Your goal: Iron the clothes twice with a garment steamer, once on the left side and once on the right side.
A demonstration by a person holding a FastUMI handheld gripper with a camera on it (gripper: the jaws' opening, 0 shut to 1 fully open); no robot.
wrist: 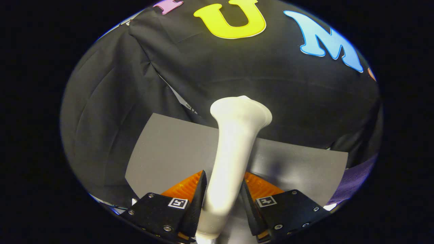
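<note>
The gripper (222, 189) pinches the white garment steamer (234, 149) by its slim handle between both fingers, the flared head rising just ahead over the grey board (169, 152); judged rigid, smooth, possibly slippery and top-heavy, best held mid-handle.

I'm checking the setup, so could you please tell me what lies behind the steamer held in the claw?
Behind the steamer, which the claw grips from both sides, lie a grey board and black cloth. The steamer covers a strip of each.
</note>
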